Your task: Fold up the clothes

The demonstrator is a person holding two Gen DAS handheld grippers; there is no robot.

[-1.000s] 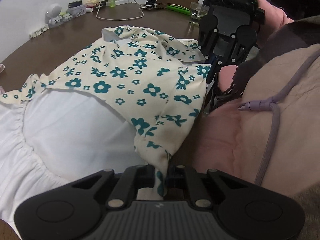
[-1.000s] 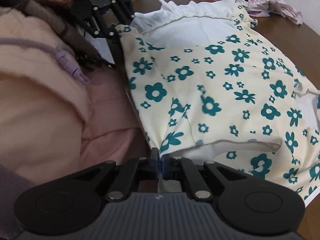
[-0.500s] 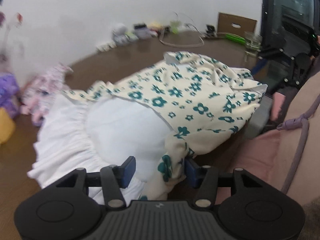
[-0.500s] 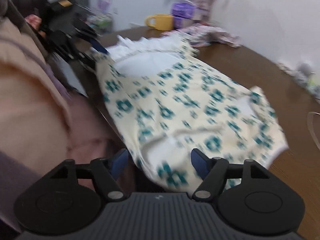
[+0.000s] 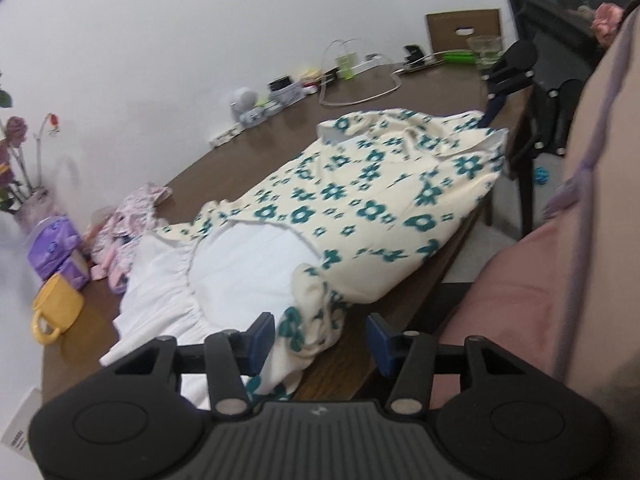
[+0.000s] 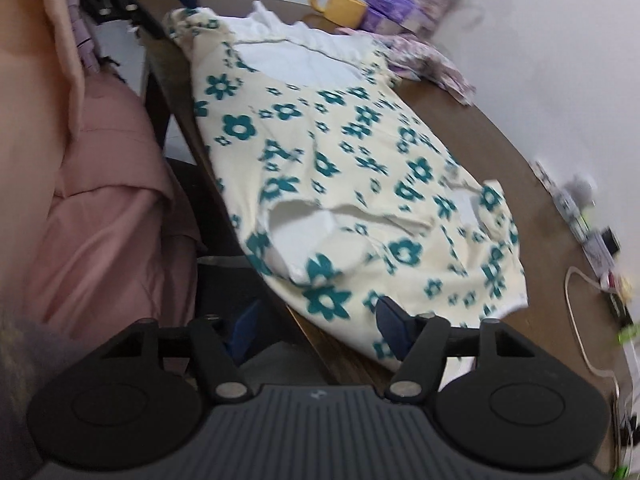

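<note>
Floral dress (image 5: 360, 204), cream with teal flowers and a white ruffled skirt part, lies spread along the near edge of a brown wooden table (image 5: 248, 160), just ahead of both handheld tools.

Off to the left gripper's (image 5: 320, 338) left sit a yellow mug (image 5: 56, 308), a purple packet (image 5: 54, 254) and a crumpled pink-patterned garment (image 5: 128, 216). Directly before this gripper, a bunched corner of the floral fabric lies between its blue pads; the jaws are drifting closed but do not press the cloth, so the corner is let go. Farther ahead and to the right, the flowered top layer is laid over the white layer.

The right gripper (image 6: 316, 328) has a person's pink clothing (image 6: 100, 200) to its left. Its jaws are closing too, with nothing clamped: the left pad hangs off the table edge and the right pad sits at the dress hem. A white cable (image 6: 576, 312) lies to its right.

One fold looks done, the flowered half doubled over. The garment is still wide and rumpled, hanging slightly over the edge, so further folds and smoothing seem to remain, and the pink-patterned garment appears untouched.
</note>
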